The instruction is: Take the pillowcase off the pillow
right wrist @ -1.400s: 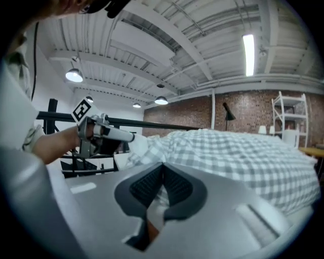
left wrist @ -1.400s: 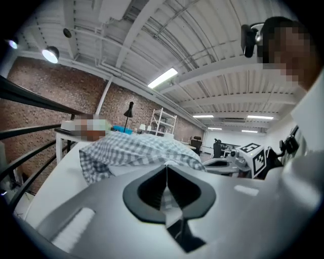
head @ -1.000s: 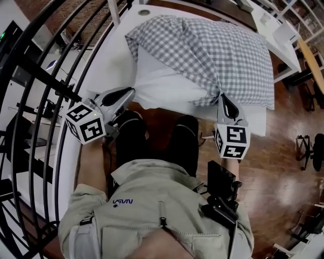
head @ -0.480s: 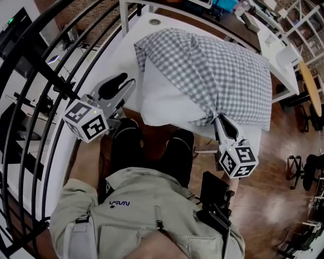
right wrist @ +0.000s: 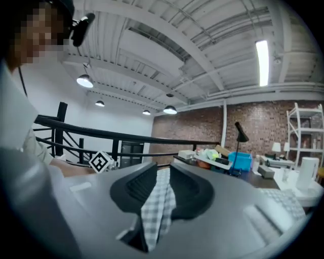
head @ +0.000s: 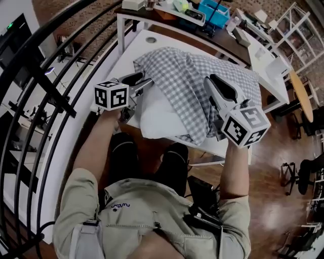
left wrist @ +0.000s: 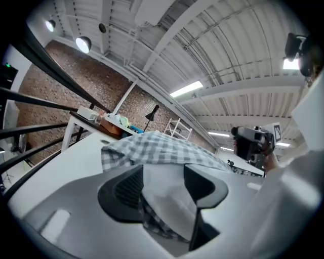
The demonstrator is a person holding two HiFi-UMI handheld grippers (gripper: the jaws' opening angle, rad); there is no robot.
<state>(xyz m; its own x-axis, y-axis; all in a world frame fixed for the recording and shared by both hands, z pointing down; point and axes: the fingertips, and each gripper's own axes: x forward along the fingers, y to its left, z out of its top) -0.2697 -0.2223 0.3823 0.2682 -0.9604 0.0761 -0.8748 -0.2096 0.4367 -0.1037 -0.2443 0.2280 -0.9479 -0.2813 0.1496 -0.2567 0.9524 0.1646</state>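
A white pillow (head: 157,114) lies on the white table (head: 136,45), its far and right part still under the grey checked pillowcase (head: 197,76). My left gripper (head: 147,81) is at the pillow's left side. Its jaws are opening, with the bare pillow corner (left wrist: 167,197) and a fold of pillowcase (left wrist: 152,149) between them. My right gripper (head: 210,80) hovers over the right half of the pillow. Its jaws are opening too, and a strip of pillowcase (right wrist: 157,212) hangs loosely in the gap. Bunched cloth droops over the near edge.
Black railing bars (head: 45,86) curve along the left. Behind the table stands a cluttered desk with a blue bin (head: 215,12), and white shelving (head: 288,25) at the right. Wooden floor (head: 273,167) and the person's legs (head: 152,157) lie below the table's near edge.
Both grippers moved up and forward from the table's near edge onto the pillow. The right one carried the cloth upward, the left one reached the pillow's corner, and both sets of jaws widened.
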